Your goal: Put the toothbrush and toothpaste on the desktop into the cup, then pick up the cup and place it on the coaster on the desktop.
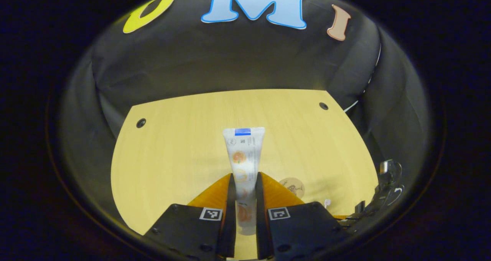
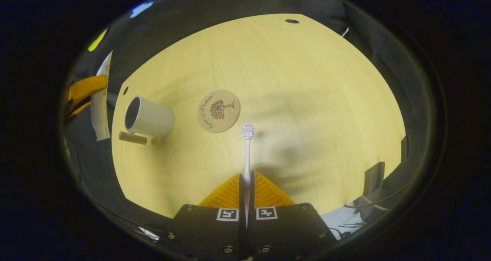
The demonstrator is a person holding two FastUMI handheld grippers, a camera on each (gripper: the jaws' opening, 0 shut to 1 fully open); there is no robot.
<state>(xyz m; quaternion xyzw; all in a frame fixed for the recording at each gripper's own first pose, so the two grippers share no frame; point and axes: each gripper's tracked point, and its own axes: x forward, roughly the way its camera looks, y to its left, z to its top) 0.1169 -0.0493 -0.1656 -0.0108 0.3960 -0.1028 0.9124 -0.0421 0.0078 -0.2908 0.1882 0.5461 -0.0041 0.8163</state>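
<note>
The left gripper (image 1: 244,184) is clamped on the toothpaste tube (image 1: 244,153), both fingers pressing its lower body, and the tube's long axis runs straight forward from the jaws, crimped end farthest out, held clear above the wooden desktop (image 1: 172,157). In the left gripper view the cork coaster (image 1: 292,186) peeks out just right of the fingers.

In the right gripper view, going left to right with the coaster (image 2: 218,111) as the landmark: the other gripper (image 2: 86,90) with the tube (image 2: 100,99) shows at the far left edge, beyond the desk edge; the white cup (image 2: 147,118) stands on the desktop (image 2: 307,99) left of the coaster, near it but apart, its mouth turned toward the left; the toothbrush (image 2: 247,149) sits just right of and below the coaster.

The right gripper (image 2: 246,184) is closed on the toothbrush handle, bristle head pointing forward along the fingers — lifted off the desktop as far as I can judge.

Both items are in hand, neither in the cup yet. The cup lies forward-left of the right gripper, so the brush must swing left and tip down; the left gripper looks nearer the cup's mouth.
</note>
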